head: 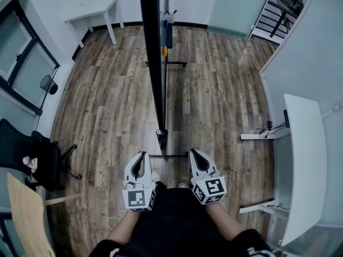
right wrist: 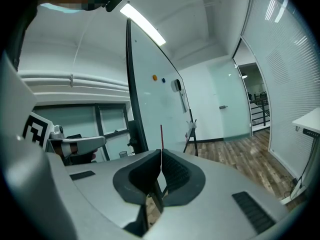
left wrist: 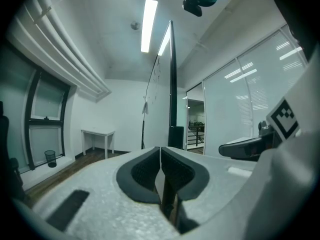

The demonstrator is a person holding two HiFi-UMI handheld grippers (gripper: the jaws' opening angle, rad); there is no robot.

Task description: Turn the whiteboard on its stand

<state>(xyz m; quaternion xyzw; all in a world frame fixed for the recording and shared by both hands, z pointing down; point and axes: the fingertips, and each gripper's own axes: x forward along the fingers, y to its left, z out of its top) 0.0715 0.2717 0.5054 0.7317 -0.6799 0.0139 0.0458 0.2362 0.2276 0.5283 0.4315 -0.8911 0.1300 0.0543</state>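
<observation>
The whiteboard (head: 153,47) stands edge-on straight ahead, a dark tall frame on a wheeled stand whose near foot (head: 162,138) is just in front of me. My left gripper (head: 142,155) is left of that foot, and my right gripper (head: 193,152) is right of it; neither touches the board. In the left gripper view the board's edge (left wrist: 171,84) rises ahead, and the left gripper (left wrist: 160,149) is shut with nothing held. In the right gripper view the board face (right wrist: 155,94) shows, and the right gripper (right wrist: 161,153) has its pads together. A thin red line stands above its tips; I cannot tell what it is.
A white table (head: 94,12) stands at the far left wall and a white desk (head: 303,159) along the right. A black chair (head: 27,149) and a wooden board (head: 24,213) are at my near left. A glass door (head: 236,4) is beyond the whiteboard.
</observation>
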